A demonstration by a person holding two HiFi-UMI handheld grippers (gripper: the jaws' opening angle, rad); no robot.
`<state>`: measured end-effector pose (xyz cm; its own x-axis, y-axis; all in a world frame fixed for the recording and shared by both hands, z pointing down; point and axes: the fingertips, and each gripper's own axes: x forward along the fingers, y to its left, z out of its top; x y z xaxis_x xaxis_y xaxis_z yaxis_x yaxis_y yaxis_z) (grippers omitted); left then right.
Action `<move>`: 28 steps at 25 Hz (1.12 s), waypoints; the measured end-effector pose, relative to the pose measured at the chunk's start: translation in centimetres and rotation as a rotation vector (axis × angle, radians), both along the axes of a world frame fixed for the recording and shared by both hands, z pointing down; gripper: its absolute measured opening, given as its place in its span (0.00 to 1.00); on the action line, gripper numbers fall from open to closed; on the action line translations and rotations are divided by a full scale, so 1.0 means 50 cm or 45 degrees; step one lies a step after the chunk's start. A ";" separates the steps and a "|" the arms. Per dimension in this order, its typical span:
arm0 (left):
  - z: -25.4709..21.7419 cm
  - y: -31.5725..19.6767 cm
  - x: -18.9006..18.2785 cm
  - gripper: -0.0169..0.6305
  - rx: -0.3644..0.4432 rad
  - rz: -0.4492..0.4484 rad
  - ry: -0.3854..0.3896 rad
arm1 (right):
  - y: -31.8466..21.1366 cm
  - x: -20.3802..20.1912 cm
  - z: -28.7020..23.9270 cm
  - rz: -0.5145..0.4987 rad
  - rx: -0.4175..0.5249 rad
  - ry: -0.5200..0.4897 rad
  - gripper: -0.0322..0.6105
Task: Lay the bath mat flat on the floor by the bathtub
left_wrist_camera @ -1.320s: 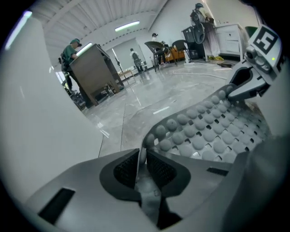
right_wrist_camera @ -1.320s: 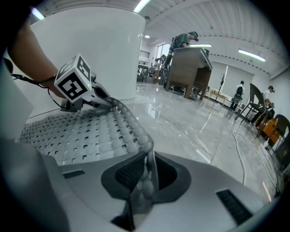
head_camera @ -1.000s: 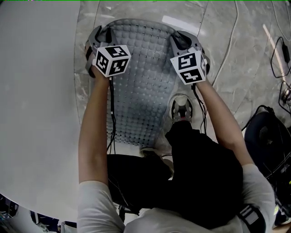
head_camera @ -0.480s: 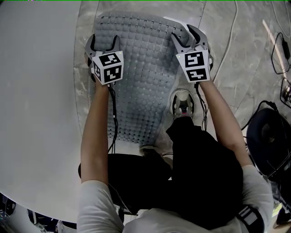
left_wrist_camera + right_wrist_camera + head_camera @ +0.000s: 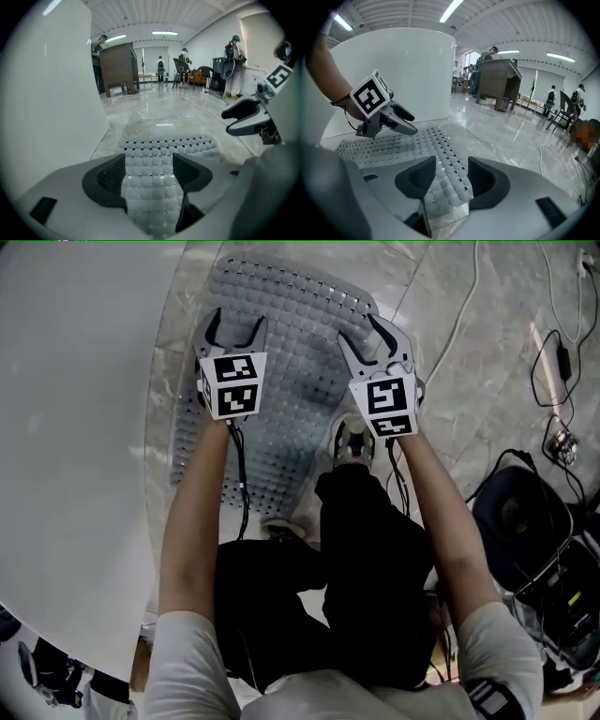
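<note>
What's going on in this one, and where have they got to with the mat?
A person beside the white bathtub works a claw in each hand over the grey bath mat. The mat lies spread on the marble floor along the tub and looks flat. The left claw and right claw have just been opening. Both stand open above the mat's far end, gripping nothing, and only the mat below shows through their gaps.

A thin white cable (image 5: 467, 298) is seen trailing at the right, and a dark rounded bag (image 5: 516, 512) is set among black wires (image 5: 562, 362). A tall brown wooden cabinet (image 5: 499, 84) is seen far back, with people (image 5: 491, 52) standing near it.
</note>
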<state>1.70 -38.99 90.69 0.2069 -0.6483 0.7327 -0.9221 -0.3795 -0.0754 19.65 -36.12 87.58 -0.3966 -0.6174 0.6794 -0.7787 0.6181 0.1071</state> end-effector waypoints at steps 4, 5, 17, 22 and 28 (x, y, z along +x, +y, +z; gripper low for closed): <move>-0.097 0.065 0.037 0.46 -0.123 0.018 0.142 | 0.024 -0.017 -0.113 -0.008 -0.062 0.011 0.20; -0.119 0.081 0.039 0.41 -0.159 0.028 0.149 | 0.026 -0.019 -0.143 0.002 -0.081 0.011 0.17; -0.462 0.210 -0.006 0.05 -0.249 -0.275 0.274 | 0.087 -0.064 -0.467 -0.052 -0.218 0.061 0.06; -0.564 0.269 -0.013 0.05 -0.287 -0.401 0.383 | 0.132 -0.152 -0.579 -0.179 -0.214 0.002 0.06; -0.719 0.383 -0.081 0.05 -0.258 -0.566 0.441 | 0.216 -0.208 -0.720 -0.263 -0.250 -0.030 0.06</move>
<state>-2.36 -19.83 54.72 0.1968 -0.5816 0.7893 -0.9539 0.0727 0.2913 9.25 -25.34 51.59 -0.5174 -0.3793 0.7671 -0.6348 0.7713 -0.0467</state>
